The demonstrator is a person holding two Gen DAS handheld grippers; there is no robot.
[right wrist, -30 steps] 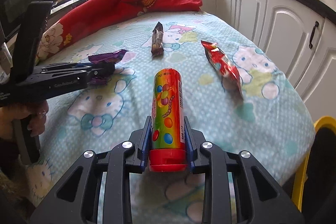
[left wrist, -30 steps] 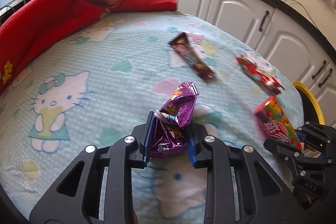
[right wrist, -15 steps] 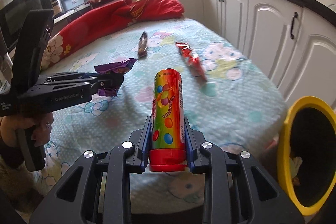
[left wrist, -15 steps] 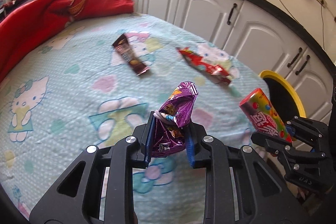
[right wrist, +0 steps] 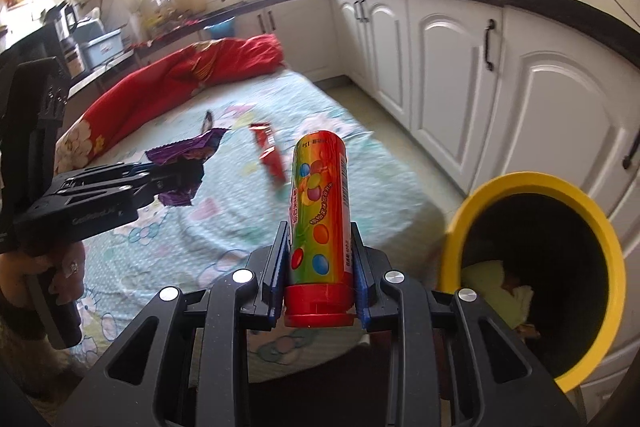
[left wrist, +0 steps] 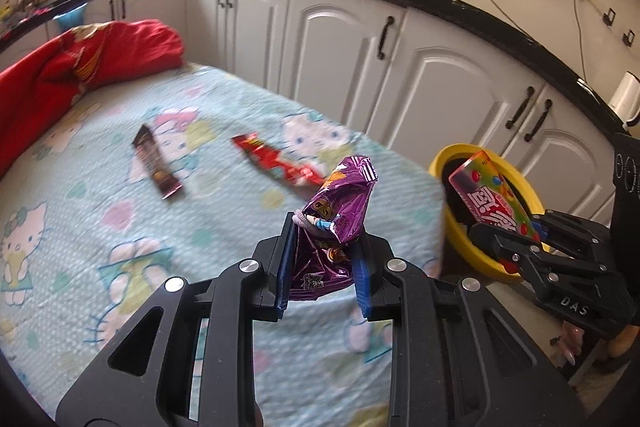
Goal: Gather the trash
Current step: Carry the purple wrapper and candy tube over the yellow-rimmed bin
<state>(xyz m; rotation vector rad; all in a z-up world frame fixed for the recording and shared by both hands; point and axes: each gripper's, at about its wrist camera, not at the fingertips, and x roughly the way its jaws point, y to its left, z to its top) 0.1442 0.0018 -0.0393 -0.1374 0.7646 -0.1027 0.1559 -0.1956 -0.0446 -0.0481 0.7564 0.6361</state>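
Observation:
My left gripper (left wrist: 324, 259) is shut on a crumpled purple snack wrapper (left wrist: 340, 211) and holds it above the bed; it also shows in the right wrist view (right wrist: 188, 153). My right gripper (right wrist: 320, 267) is shut on a colourful candy tube with a red cap (right wrist: 320, 219), held just left of the yellow-rimmed black bin (right wrist: 592, 211). In the left wrist view the tube (left wrist: 492, 199) hangs in front of the bin (left wrist: 448, 167). A brown wrapper (left wrist: 157, 163) and a red wrapper (left wrist: 276, 161) lie on the bed.
The bed has a light blue Hello Kitty sheet (left wrist: 100, 211) and a red blanket (left wrist: 80, 67) at its far end. White cabinets (left wrist: 360, 59) run along the right side. The bin holds some pale crumpled trash (right wrist: 492, 279).
Both grippers have swung right with their loads, from over the bed towards the yellow bin. The candy tube now hangs close beside the bin's rim.

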